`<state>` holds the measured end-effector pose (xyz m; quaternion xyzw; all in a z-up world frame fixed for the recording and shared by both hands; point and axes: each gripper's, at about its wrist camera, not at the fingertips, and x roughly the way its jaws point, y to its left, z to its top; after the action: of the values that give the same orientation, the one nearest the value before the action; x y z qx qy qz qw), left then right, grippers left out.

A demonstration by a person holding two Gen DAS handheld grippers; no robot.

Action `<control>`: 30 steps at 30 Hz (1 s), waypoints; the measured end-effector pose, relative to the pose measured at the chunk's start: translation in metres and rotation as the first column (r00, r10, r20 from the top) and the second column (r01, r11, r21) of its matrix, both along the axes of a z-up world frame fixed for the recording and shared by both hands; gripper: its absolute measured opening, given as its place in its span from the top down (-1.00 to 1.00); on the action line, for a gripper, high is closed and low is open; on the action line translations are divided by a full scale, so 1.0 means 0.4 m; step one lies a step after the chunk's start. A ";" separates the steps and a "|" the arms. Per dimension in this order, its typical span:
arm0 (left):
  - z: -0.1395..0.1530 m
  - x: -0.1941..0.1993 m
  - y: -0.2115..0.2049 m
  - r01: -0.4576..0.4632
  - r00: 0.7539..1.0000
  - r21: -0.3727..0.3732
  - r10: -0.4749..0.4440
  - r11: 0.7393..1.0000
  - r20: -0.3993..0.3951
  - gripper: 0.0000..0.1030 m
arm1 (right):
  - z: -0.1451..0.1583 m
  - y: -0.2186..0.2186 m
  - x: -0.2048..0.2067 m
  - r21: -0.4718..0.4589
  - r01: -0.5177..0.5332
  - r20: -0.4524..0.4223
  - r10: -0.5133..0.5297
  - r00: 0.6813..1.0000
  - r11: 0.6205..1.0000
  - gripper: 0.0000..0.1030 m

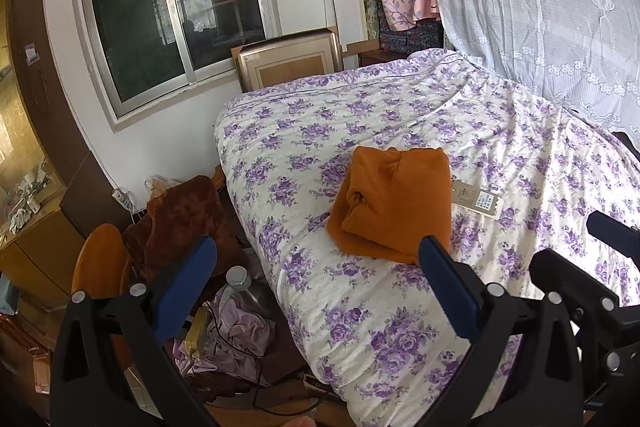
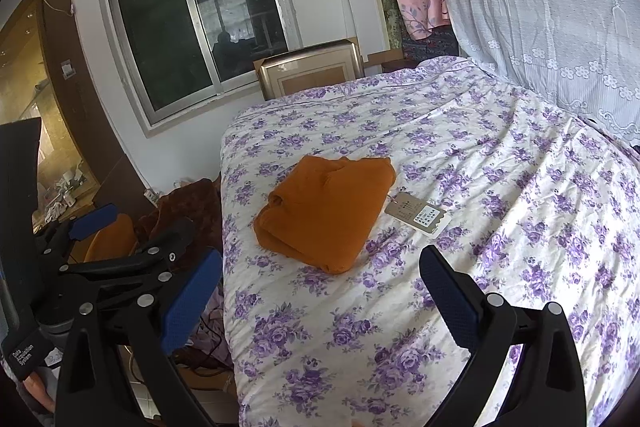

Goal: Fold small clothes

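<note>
Left wrist view first: my left hand-held gripper point(image 1: 316, 291) is spread wide with nothing in it, hovering off the near corner of the bed point(image 1: 360, 347). The orange garment point(image 1: 392, 203) sits folded into a chunky bundle on the floral quilt, just past my right blue pad. A paper tag point(image 1: 476, 201) sticks out of its right side. My worry here is that the bundle is thick and soft, so a nudge from that pad could roll the top layer open. It's also not far from the bed's left edge, with a heap of clothes on the floor point(image 1: 236, 327) below.

Right wrist view: right hand-held gripper point(image 2: 320, 291) is wide open too, empty, well short of the garment point(image 2: 324, 211). The tag point(image 2: 416, 215) lies flat on the quilt — snag its string and the whole fold drags. The left hand-held gripper point(image 2: 132, 231) is close on my left, so I could easily clash the two.
</note>
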<state>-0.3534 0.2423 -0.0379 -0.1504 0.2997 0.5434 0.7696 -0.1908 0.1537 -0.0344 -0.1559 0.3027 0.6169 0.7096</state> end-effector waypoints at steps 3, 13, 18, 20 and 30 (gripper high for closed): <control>0.000 0.000 0.002 0.001 1.000 -0.001 -0.001 1.000 0.001 -0.91 | 0.000 0.000 0.000 -0.001 -0.002 -0.001 0.002 1.000 1.000 -0.93; -0.001 0.001 0.003 0.002 1.000 -0.004 -0.002 1.000 0.002 -0.91 | 0.000 0.000 0.000 -0.001 -0.002 0.000 0.002 1.000 1.000 -0.93; -0.012 -0.001 -0.008 0.000 1.000 -0.020 0.000 1.000 0.010 -0.91 | -0.001 -0.001 0.001 -0.002 -0.002 -0.001 0.002 1.000 1.000 -0.93; -0.015 0.000 -0.011 -0.002 1.000 -0.022 0.002 1.000 0.009 -0.91 | -0.001 -0.001 0.001 -0.003 -0.002 0.000 0.002 1.000 1.000 -0.93; -0.013 0.001 -0.005 -0.007 1.000 -0.019 0.007 1.000 0.004 -0.92 | -0.002 0.001 0.001 -0.004 -0.002 0.000 0.002 1.000 1.000 -0.93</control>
<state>-0.3529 0.2402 -0.0432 -0.1597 0.3027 0.5428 0.7670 -0.1905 0.1543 -0.0353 -0.1577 0.3037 0.6168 0.7088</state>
